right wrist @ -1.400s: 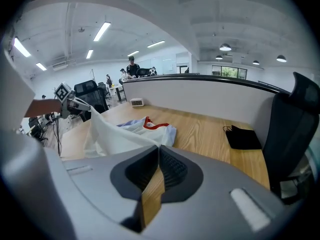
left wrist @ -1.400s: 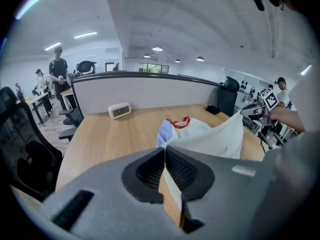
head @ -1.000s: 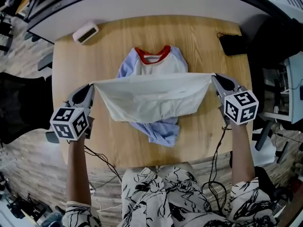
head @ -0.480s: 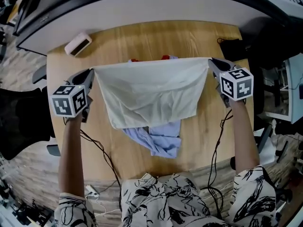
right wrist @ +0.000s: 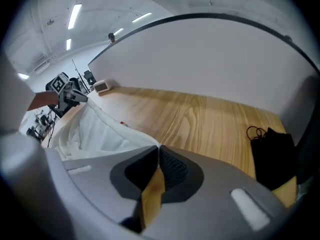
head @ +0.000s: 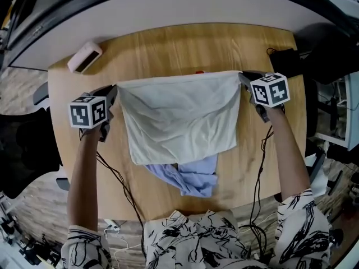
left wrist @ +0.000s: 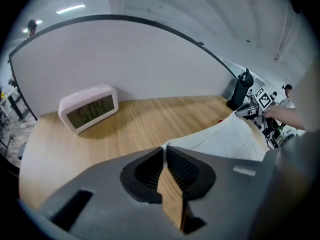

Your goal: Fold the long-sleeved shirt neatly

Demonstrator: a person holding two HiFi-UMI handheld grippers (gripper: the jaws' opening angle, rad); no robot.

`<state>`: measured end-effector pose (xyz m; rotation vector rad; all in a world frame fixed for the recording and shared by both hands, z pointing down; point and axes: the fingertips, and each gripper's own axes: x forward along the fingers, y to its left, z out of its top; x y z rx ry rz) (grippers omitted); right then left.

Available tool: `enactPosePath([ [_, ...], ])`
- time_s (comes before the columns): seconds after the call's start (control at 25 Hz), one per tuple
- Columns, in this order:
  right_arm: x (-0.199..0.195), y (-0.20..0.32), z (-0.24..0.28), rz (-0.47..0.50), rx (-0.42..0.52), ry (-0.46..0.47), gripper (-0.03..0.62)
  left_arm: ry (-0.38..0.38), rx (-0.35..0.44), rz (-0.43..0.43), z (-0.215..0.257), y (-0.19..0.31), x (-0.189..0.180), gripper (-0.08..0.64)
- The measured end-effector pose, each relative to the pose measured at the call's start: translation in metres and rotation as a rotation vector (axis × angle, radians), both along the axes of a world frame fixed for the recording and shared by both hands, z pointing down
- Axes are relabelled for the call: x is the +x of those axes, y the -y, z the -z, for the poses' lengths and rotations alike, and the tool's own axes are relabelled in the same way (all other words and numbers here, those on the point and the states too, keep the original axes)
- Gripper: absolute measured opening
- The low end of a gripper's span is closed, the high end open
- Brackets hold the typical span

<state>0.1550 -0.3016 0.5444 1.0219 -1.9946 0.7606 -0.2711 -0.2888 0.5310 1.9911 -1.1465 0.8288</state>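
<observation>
Head view, looking down: the long-sleeved shirt [head: 179, 116] is spread on the wooden counter [head: 168, 43], to the right of a pink clock [head: 84, 56] and nearer me than it. Its white body is doubled over, and a blue sleeve [head: 193, 178] is bunched at the near end. The folded edge runs taut from side to side, on the clock's side of the shirt. My left fingers [left wrist: 147, 173] are clamped on the corner nearest the clock. My right fingers [right wrist: 172, 170] are clamped on the far corner. A speck of the red collar [head: 199, 72] shows just beyond the edge.
</observation>
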Motion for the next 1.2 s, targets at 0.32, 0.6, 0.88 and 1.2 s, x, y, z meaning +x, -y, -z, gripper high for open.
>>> enactPosePath([
  [0.32,0.008,0.016,0.015,-0.056,-0.076,0.33,0.158,-0.144,0.201,-0.196,0.035,0.005,-0.002,0.209],
  [0.6,-0.033,-0.046,0.058,0.782,0.237,0.081,0.27,0.227,0.363,-0.986,0.02,-0.057,0.043,0.199],
  [0.88,-0.049,-0.071,0.002,1.221,0.229,-0.274,0.225,0.407,0.311,-1.223,-0.007,-0.054,0.037,0.189],
  [1.2,-0.05,-0.069,-0.004,1.325,0.265,-0.386,0.015,0.618,0.24,-1.488,-0.036,-0.047,0.02,0.171],
])
